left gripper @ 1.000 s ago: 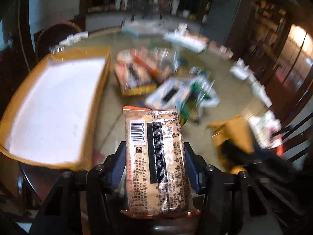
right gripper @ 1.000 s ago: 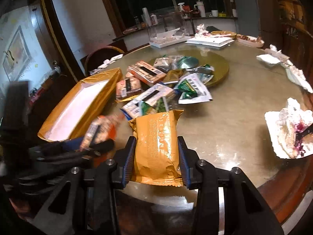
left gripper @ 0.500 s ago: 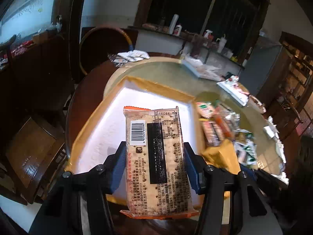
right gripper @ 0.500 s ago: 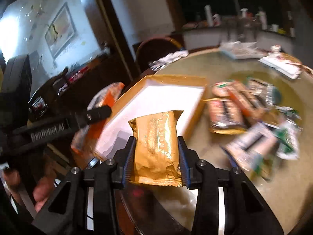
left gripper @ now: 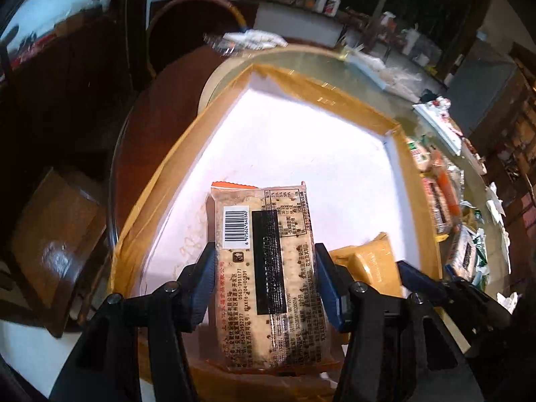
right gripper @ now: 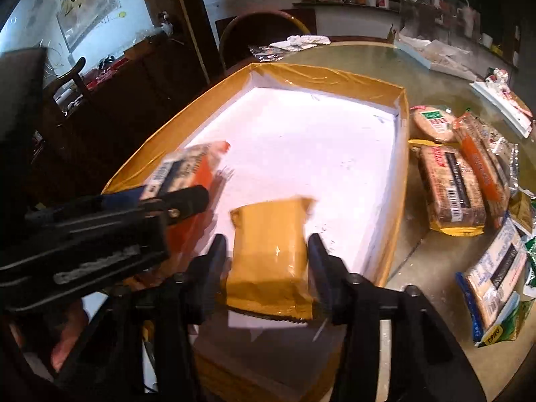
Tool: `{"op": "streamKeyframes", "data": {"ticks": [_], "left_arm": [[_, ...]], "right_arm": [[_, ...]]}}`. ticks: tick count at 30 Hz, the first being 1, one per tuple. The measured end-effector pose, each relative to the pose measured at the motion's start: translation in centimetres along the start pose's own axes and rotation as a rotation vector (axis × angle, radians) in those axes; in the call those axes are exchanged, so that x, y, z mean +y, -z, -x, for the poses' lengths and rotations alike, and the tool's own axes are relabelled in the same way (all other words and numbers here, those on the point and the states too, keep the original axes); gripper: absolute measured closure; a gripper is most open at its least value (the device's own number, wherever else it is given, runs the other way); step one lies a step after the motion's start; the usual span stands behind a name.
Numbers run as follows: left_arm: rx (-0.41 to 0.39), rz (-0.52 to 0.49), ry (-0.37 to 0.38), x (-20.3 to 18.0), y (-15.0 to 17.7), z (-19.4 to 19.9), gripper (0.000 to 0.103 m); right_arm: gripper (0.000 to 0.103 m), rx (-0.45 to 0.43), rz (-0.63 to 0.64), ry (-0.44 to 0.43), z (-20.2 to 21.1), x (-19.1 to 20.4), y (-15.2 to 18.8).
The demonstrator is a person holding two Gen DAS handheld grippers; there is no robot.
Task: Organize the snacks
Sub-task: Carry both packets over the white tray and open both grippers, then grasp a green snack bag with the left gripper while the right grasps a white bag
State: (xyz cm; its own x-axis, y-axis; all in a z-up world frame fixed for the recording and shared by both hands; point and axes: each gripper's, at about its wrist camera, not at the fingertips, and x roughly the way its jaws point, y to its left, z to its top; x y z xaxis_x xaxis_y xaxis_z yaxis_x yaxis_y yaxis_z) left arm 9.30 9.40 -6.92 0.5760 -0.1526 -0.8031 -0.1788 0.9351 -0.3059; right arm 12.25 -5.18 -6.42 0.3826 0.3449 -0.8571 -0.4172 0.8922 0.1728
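Both grippers hang over the white-floored box [right gripper: 335, 77] at the table's near left edge. The left gripper [left gripper: 264, 278] pinches a cracker pack [left gripper: 268, 268], barcode up. The right gripper [right gripper: 268, 261] has just been opening; its jaws stand clear of the yellow snack packet [right gripper: 268, 251] blurred between them. Only the right wrist view shows the loose snack packs [right gripper: 452, 184] heaped right of the box, and the person's hand [right gripper: 67, 335] below the left tool.

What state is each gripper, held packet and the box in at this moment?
left gripper: shut on cracker packet, over the box.
right gripper: jaws just opened, gaps show beside yellow packet.
yellow packet: blurred between the jaws.
box: open-topped, white floor bare.
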Motion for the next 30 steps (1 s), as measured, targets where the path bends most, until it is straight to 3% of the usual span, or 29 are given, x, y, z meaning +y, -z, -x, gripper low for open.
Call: {"op": "streamKeyframes", "data": {"ticks": [3,4,5,7,11,14,21,25,27,30], "left_arm": [[0.046,0.043,0.039,0.2,-0.3,0.2,0.046],[0.029,0.054,0.047,0.0,-0.1,0.9,0.041],[-0.015,0.046,0.050,-0.4,0.0,2.1,0.029],[-0.092,0.019,0.023,-1.7,1.0,3.2,0.018],[-0.148,-0.066,0.005,-5.3,2.0,5.2,0.018],[-0.185,-0.133,0.053,-9.1,2.9,6.2,0.018],[-0.077,-0.338,0.247,-19.4,5.3,4.2,0.018],[-0.094,-0.519,0.215,-25.2,5.4,2.2,0.018],[-0.103,-0.620,0.172,-26.9,5.8,1.4,0.018],[-0.105,-0.727,0.164,-28.9,6.5,-0.1,0.018]], "right_arm": [[0.038,-0.025,-0.016,-0.024,1.3,-0.4,0.0],[0.038,-0.054,-0.032,-0.038,2.4,-0.8,0.3],[0.037,-0.106,-0.045,-0.064,4.1,-1.3,1.0],[0.024,-0.196,-0.058,-0.080,7.2,-2.6,2.8],[0.023,-0.235,-0.139,-0.066,11.5,-7.5,6.1],[0.023,-0.253,-0.208,-0.036,13.1,-11.1,8.1],[0.023,-0.244,-0.411,-0.035,14.7,-18.1,13.5],[0.025,-0.232,-0.398,0.059,15.3,-18.8,14.7],[0.025,-0.238,-0.404,0.069,15.9,-19.2,15.3],[0.025,-0.249,-0.401,0.083,16.2,-19.8,15.9]]}}
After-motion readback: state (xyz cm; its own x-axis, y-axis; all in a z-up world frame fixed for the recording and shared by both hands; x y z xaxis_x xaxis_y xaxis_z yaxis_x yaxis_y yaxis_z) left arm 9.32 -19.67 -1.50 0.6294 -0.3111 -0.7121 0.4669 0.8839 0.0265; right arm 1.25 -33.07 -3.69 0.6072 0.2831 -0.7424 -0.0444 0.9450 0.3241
